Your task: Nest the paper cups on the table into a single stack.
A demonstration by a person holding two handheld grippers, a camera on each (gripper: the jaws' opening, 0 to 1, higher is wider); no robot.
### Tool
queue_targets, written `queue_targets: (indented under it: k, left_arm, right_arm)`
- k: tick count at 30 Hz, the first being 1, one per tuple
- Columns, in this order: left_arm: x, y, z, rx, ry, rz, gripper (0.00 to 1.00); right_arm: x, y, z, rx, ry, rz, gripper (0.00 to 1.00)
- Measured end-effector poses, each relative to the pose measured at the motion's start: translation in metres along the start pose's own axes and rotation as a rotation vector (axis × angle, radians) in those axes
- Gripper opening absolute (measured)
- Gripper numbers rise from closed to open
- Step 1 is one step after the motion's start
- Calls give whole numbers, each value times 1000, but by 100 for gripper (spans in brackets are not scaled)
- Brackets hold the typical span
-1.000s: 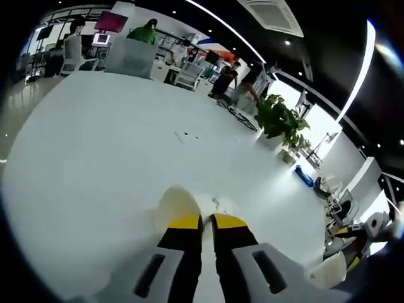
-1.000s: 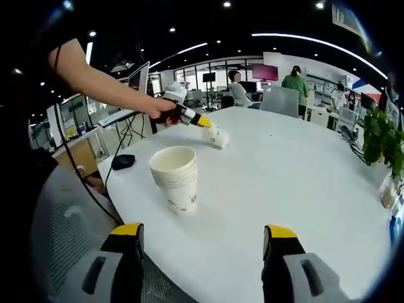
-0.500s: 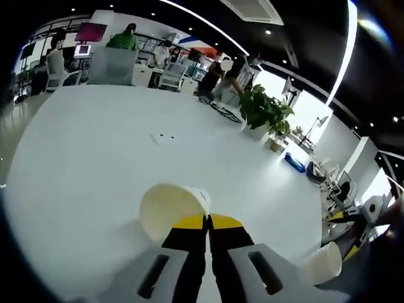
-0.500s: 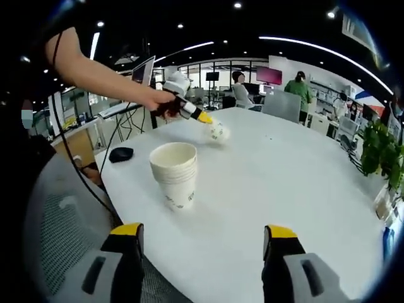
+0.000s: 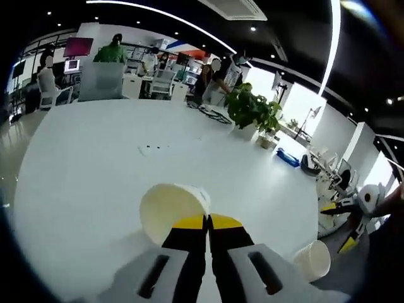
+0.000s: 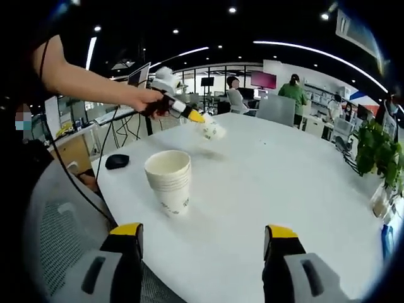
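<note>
A white paper cup hangs above the white round table in the left gripper view, tipped with its mouth toward the camera. My left gripper is shut on its rim. The stack of nested cups stands low at the right there. In the right gripper view that stack of nested cups stands upright near the table's near edge. My right gripper is open, nothing between its jaws, in front of the stack. Beyond, the left gripper holds the paper cup in the air.
A black mouse lies at the table's left edge beside the stack. A grey mesh chair sits low left. Potted plants stand beyond the far rim of the table. Several people sit at desks farther back.
The left gripper has lifted the cup off the table and carried it higher. The right gripper stays open and the stack has not moved.
</note>
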State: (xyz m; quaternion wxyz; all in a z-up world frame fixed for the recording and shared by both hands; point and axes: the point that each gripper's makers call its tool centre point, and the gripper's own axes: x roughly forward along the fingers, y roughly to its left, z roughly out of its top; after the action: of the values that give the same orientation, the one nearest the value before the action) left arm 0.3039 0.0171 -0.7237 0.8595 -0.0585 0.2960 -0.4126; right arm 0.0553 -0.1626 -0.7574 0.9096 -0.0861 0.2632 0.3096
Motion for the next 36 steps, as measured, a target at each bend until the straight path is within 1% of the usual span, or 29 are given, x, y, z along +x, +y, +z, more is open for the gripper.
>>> queue_targets:
  k: [6,10,20,21,24,30,33,36]
  left_arm:
    - [-7,-12,1,21,-2,-5,0]
    - [-12,-23,2,39,-9,-10,0]
    - [-32,-60,2,104,-12,-19,0]
    - [-33,-61,2,106,-14,-18,0]
    - [-38,-72,3,117,-30,-19,0]
    - [-48,-98,1,145,-40,-27,0]
    - [-51,-107,-2,162,-36,-25,0]
    - [-56,-117,-8,184,-23,-24,0]
  right_arm:
    - [-1,-3,2,8,-19,-7,78]
    - [-3,-5,4,21,-37,-10,78]
    - [-5,-3,11,49,-78,9,81]
    - [-5,-3,12,48,-81,10,82]
    - [-3,0,9,34,-66,23,82]
    - [-3,11,10,-22,-62,50,82]
    - [-3,14,10,-38,-57,58,81]
    - [-3,15,13,-42,-62,61,80]
